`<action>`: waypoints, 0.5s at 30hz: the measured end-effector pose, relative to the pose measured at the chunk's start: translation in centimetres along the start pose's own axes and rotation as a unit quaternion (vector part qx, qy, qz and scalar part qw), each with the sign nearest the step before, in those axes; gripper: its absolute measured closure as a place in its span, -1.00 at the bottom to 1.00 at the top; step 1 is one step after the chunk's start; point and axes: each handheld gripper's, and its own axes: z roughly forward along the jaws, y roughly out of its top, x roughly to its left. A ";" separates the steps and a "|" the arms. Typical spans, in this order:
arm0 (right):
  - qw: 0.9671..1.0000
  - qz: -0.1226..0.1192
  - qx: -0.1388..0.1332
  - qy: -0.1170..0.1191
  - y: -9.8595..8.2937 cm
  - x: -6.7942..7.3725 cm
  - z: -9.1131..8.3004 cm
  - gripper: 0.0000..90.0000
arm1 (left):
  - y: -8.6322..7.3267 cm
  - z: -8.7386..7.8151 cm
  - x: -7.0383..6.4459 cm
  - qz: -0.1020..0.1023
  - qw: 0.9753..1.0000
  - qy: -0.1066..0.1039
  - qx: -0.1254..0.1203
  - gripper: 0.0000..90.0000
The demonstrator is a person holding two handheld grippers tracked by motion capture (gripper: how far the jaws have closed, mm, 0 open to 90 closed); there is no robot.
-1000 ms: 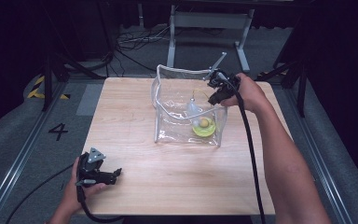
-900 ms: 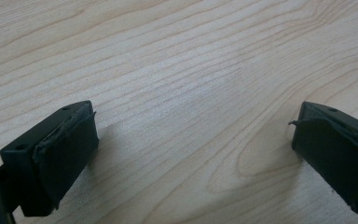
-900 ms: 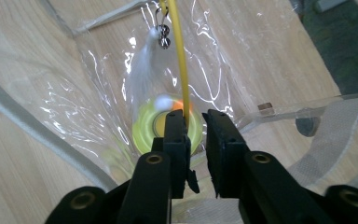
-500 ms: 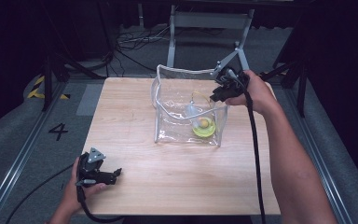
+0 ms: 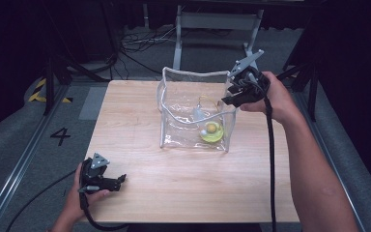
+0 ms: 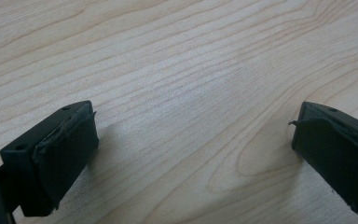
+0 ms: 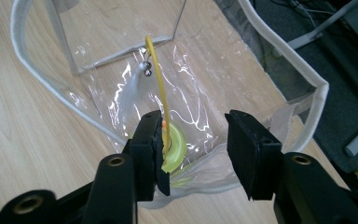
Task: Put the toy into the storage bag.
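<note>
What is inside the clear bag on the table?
Inside the clear bag: a yellow-green round toy with a thin yellow wire loop and small bell. The right gripper partly covers the toy.

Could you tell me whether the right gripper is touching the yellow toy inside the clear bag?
Apart. In the high view the right gripper sits up at the clear bag rim, while the yellow toy lies on the bag's floor below it.

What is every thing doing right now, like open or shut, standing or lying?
Clear bag: upright on the table, top open.
Yellow toy: lying inside the bag, on its bottom.
Left hand-held gripper: open, low over bare wood, holding nothing.
Right hand-held gripper: open, above the bag's rim, holding nothing.
</note>
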 end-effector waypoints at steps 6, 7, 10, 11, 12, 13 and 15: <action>1.000 0.007 -0.015 -0.016 -1.2 0.3 -1.1 -0.01 | 0.0 0.0 0.0 0.000 1.000 0.000 0.000 -0.99; 1.000 0.007 -0.017 -0.018 -1.4 0.4 -1.3 -0.05 | 0.0 0.0 0.0 0.000 1.000 0.000 0.000 -0.99; 0.999 0.010 -0.028 -0.025 -2.1 0.5 -1.9 -0.14 | 0.0 0.0 0.0 0.000 1.000 0.000 0.000 -0.99; 0.999 0.011 -0.033 -0.028 -2.4 0.5 -2.1 -0.17 | 0.0 0.0 0.0 0.000 1.000 0.001 0.000 -0.99; 0.999 0.014 -0.037 -0.029 -2.9 0.5 -2.3 -0.19 | 0.0 0.0 0.0 0.000 1.000 0.001 0.000 -0.99; 0.999 0.013 -0.038 -0.033 -3.1 0.5 -2.5 -0.21 | 0.0 0.0 0.0 0.000 1.000 0.001 0.000 -0.99; 0.998 0.014 -0.040 -0.043 -3.5 0.6 -2.6 -0.26 | 0.0 0.0 0.0 0.000 1.000 0.001 0.000 -0.99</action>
